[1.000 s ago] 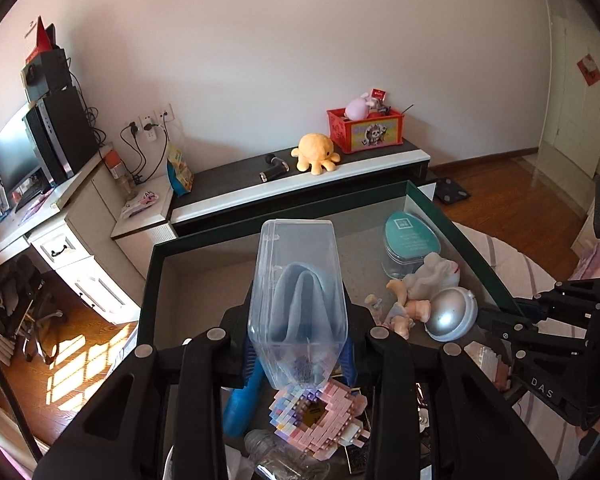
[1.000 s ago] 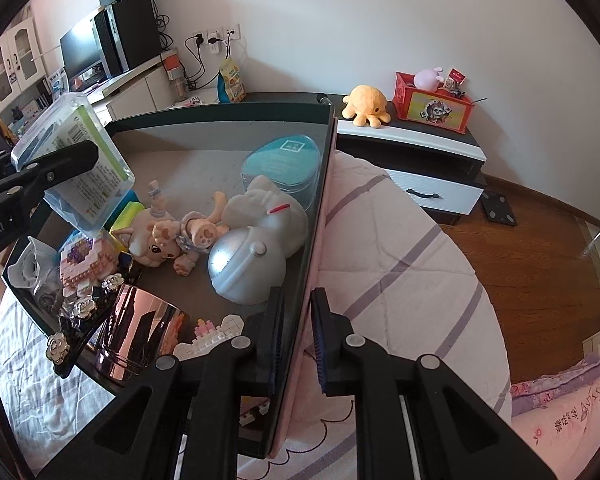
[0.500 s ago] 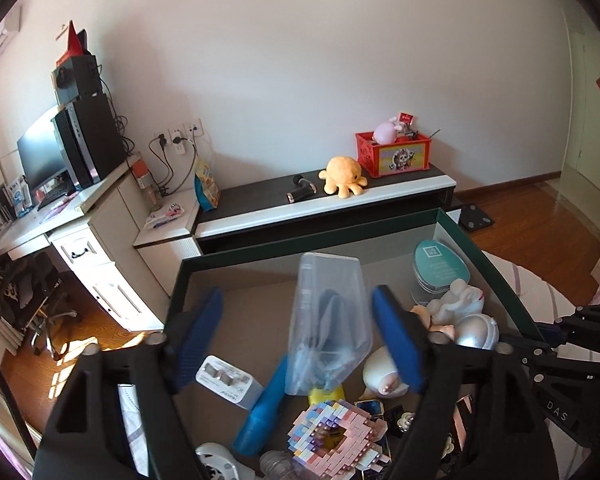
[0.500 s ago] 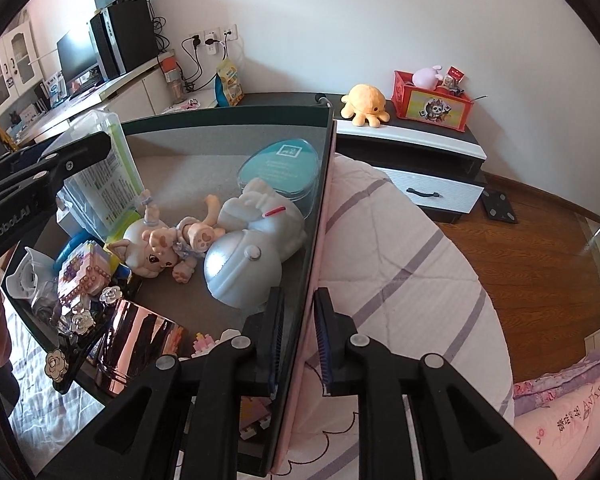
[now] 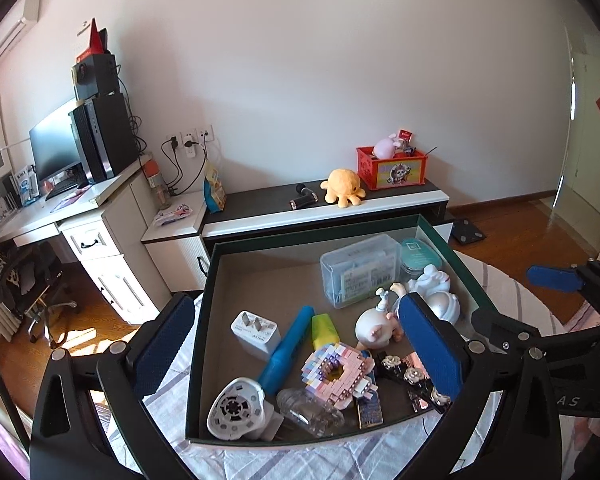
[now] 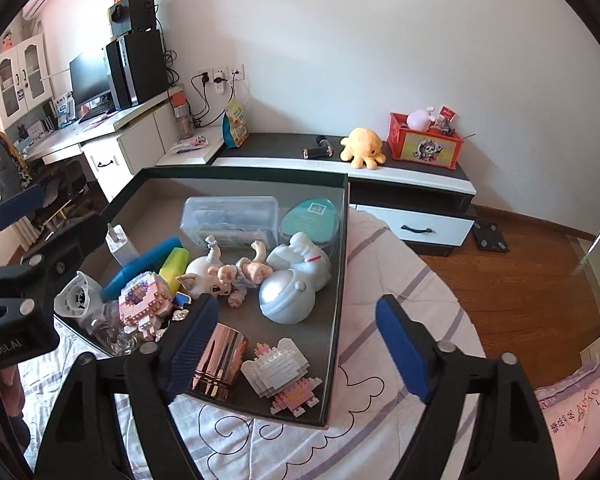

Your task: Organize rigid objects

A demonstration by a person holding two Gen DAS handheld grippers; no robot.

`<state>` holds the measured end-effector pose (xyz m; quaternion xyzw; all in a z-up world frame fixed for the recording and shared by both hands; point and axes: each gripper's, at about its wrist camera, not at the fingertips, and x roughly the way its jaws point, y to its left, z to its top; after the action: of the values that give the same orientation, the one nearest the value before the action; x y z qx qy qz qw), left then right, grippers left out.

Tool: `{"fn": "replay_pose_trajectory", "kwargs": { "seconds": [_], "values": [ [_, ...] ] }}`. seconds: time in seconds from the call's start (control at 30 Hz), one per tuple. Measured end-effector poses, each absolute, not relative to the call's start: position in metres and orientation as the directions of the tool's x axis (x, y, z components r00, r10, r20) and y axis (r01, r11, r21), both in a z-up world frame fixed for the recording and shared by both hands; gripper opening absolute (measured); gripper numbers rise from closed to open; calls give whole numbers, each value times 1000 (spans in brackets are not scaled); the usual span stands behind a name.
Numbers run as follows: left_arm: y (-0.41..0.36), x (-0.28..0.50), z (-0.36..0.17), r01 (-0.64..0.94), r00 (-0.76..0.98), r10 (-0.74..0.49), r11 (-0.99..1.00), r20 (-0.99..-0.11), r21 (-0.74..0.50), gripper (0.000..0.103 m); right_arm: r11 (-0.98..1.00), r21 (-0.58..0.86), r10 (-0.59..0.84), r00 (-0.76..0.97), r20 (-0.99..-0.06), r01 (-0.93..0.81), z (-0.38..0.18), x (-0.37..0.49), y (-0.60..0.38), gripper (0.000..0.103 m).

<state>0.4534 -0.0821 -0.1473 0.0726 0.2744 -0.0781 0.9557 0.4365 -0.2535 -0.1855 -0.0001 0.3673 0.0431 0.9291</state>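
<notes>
Now we hold both grippers wide apart and empty above the tray on the bed. Our left gripper straddles the tray's left wall, one finger outside over the quilt, the other over the toys. Our right gripper spans the right wall, its left finger above the copper cup.

The clear box lies on its side at the back of the tray, just beside the teal case. Crowding the front we see the doll, the astronaut, the charger, the blue comb, the pink brick donut and a white fan-like piece.

Only the right view shows the cup and the white brick figure in the near corner; our left finger hides that corner in the left view. The flower clips show clearly only on the left.
</notes>
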Motion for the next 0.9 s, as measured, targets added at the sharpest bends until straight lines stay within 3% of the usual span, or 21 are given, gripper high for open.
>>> {"fn": "replay_pose_trajectory", "kwargs": {
  "seconds": [0.13,0.23,0.57,0.9],
  "values": [
    [-69,434,-139,161,850,-98,984,-517,78,103,997,14,72,779,-623,-81,-162,412,-243,88],
    [-61,418,-133,160,852,-105,985,-512,65,103,997,-4,62,806,-589,-79,-149,397,-236,103],
    [-46,349,-113,147,880,-106,988,-463,53,103,998,-16,41,863,-504,-57,-118,336,-227,103],
    [-36,256,-88,128,932,-98,990,-348,64,103,998,-2,59,907,-417,-66,-94,255,-220,103]
  ]
}}
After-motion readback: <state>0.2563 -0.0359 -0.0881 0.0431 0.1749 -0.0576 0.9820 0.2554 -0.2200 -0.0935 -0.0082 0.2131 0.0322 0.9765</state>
